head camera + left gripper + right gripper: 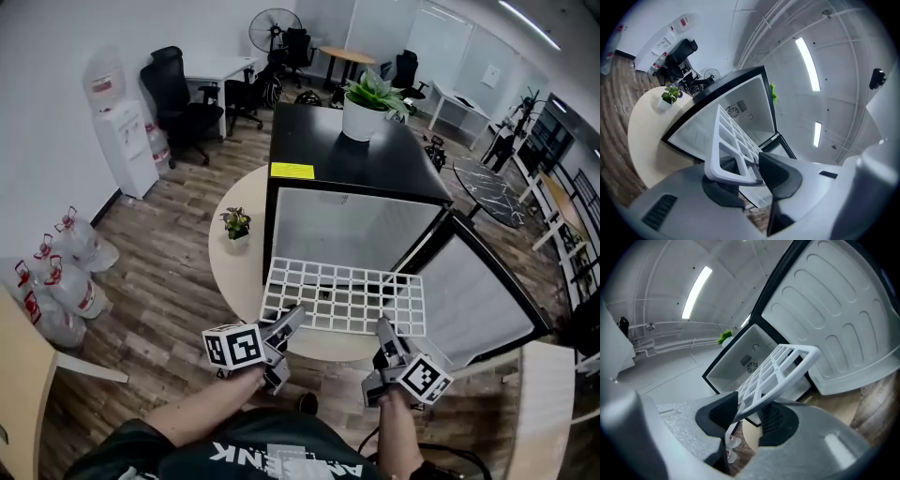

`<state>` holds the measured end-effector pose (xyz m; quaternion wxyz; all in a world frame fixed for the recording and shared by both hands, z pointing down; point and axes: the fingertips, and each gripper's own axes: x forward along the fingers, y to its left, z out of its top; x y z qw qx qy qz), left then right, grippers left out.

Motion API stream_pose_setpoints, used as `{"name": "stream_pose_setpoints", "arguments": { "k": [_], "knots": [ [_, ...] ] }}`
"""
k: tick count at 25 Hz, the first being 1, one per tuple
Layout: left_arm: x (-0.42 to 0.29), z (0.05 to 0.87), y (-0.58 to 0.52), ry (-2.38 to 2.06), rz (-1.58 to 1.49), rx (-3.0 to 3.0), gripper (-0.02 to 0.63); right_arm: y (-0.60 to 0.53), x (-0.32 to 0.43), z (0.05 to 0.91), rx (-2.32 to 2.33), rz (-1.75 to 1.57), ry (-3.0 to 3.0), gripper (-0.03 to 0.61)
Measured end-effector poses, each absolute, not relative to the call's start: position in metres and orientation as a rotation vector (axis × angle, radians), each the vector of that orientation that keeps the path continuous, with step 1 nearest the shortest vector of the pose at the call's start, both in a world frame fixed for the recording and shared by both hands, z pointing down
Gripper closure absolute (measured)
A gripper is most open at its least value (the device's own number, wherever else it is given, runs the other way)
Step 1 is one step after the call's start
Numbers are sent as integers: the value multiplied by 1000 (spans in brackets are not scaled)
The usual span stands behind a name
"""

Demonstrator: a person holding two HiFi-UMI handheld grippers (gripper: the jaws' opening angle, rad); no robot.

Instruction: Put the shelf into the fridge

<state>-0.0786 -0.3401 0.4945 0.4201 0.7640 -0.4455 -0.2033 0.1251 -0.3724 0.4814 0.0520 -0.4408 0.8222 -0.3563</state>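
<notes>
I hold a white grid shelf (342,295) in the air in front of an open black mini fridge (347,155), with one gripper at each end of the shelf's near edge. My left gripper (284,325) is clamped on the near-left corner, and its jaws stand only as far apart as the frame bar is thick. My right gripper (384,330) pinches the near edge close to the near-right corner in the same way.

The shelf lies roughly flat. Its far edge reaches the mouth of the fridge, low at the front, and I judge it is not yet inside.

The fridge stands on a round pale table (234,272). Its door (483,291) is swung wide open on my right. A small potted plant (235,223) sits near the table's left edge, beside the fridge. A larger plant (372,98) stands on top of the fridge.

I judge the step in hand is feeding the shelf in. To do it well I should hold both ends at one height and push them evenly, so the far edge enters square and does not wedge. I cannot make out support ledges on the inner walls, so I would go slowly and feel for them. The near-right corner should stay off the door. Both grips must be firm, since the shelf's weight hangs well ahead of the jaws.
</notes>
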Motion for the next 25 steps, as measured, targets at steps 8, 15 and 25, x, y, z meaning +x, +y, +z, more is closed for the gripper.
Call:
{"name": "stream_pose_setpoints", "arguments": {
  "k": [8,15,25],
  "knots": [
    [-72,525,-364,-1184,-523,1824,509,-412,113,514,-1106,-1247,2520,451],
    [-78,546,-384,-1234,-530,1765,509,-441,101,537,-1001,-1325,2552,451],
    [-87,563,-406,-1307,-542,1693,509,-476,88,558,-923,-1391,2593,451]
  ]
}}
